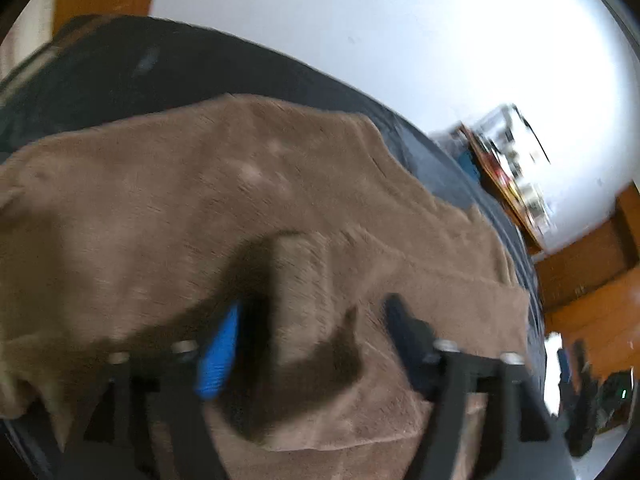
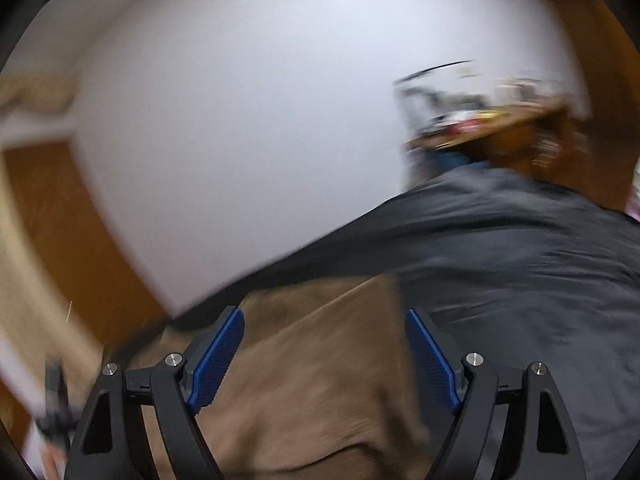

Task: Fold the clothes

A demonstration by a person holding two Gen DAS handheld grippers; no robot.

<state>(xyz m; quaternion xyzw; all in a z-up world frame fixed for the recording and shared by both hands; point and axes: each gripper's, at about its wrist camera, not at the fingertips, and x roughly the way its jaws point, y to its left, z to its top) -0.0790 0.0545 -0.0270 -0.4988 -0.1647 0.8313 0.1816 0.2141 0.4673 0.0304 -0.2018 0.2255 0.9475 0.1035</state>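
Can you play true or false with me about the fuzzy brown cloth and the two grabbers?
1. The brown cloth lies on a dark cover. True.
2. The left gripper is squeezing the cloth tight. False: its jaws stand apart, with a raised fold of cloth between them, unpinched.
3. The right gripper is open. True.
4. The wall behind is bright green. False: it is white.
5. The grippers' pads are blue. True.

Plain brown garment on dark cover.
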